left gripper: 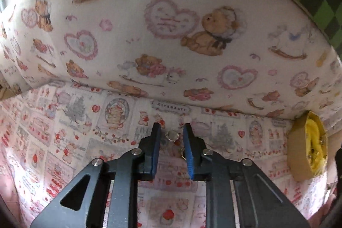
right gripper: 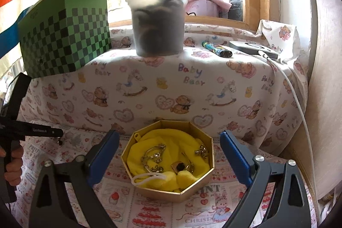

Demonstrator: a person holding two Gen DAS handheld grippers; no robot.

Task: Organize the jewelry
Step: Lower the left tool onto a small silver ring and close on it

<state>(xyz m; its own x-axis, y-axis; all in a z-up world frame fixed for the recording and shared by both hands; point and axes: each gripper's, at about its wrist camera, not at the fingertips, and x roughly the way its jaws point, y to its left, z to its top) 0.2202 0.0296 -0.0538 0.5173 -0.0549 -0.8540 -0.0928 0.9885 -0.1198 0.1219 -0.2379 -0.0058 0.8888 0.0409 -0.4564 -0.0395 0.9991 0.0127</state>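
Left gripper [left gripper: 172,136] points steeply down at the patterned cloth [left gripper: 64,131], jaws narrowed around a small piece of jewelry [left gripper: 172,135] — a clear round stone with a gold-coloured clasp trailing toward the camera. The piece lies dead centre between the blue pads [left gripper: 157,149], its long axis running roughly along the fingers. A slim gap shows each side of the stone, so contact isn't confirmed; the clasp sits just beside the right-hand pad.

Gold octagonal box [right gripper: 168,166] lined with yellow fabric sits off to the left gripper's right, already holding several pieces. Right gripper [right gripper: 168,142] hangs over that box, jaws wide apart, holding nothing.

Likely next — pinch, lift, carry rightward to the box. Left hand is clearly nearer the loose piece.
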